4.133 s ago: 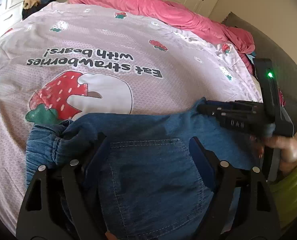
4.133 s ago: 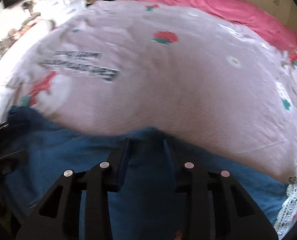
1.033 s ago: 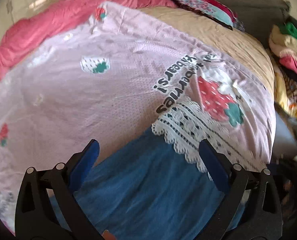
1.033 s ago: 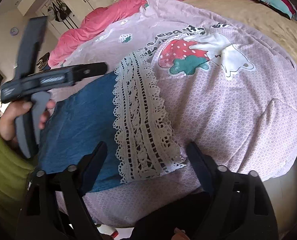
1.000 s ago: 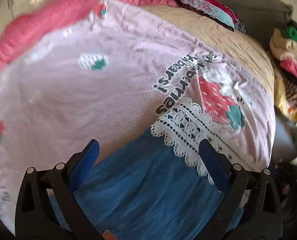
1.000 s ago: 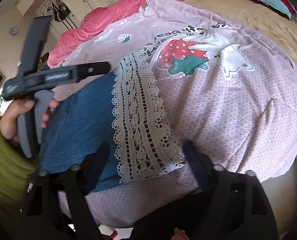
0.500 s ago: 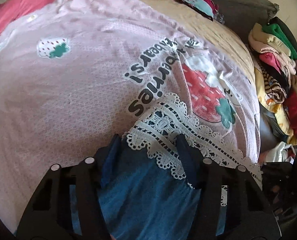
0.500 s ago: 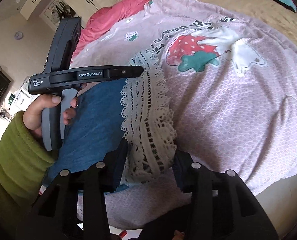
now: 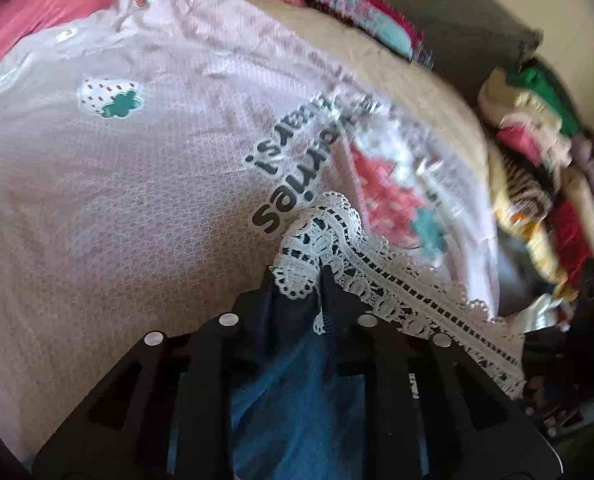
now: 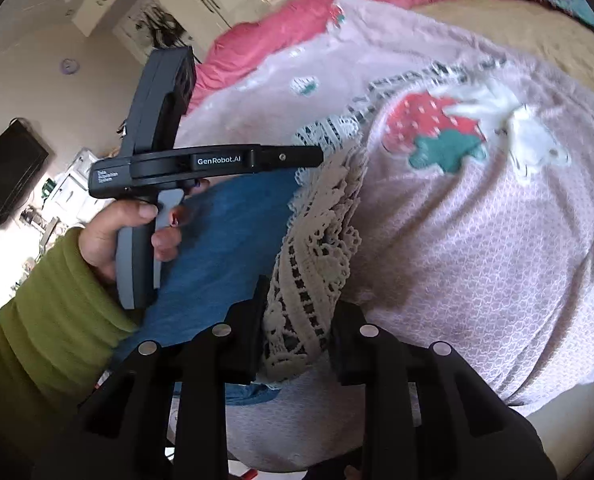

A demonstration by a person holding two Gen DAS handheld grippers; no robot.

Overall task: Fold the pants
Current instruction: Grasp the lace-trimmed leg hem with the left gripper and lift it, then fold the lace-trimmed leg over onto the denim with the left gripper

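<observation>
The pants [image 9: 297, 392] are blue denim with a white lace hem [image 9: 381, 276]. They lie on a pink strawberry-print bedspread [image 9: 117, 200]. My left gripper [image 9: 297, 276] is shut on one corner of the lace hem. My right gripper [image 10: 297, 300] is shut on the other end of the lace hem [image 10: 317, 240], which bunches between its fingers. In the right wrist view the left gripper [image 10: 313, 158] shows side-on, held in a hand with a green sleeve, above the blue denim [image 10: 225, 240].
A pile of mixed clothes [image 9: 537, 168] lies at the right. A pink duvet [image 10: 297, 24] lies at the far side of the bed. The bed's edge [image 10: 557, 420] is just below my right gripper. A dark screen [image 10: 9, 172] stands at the far left.
Both grippers were open near the lace hem a second ago. They closed in over the hem and are now shut on its two ends, and the lace has bunched up.
</observation>
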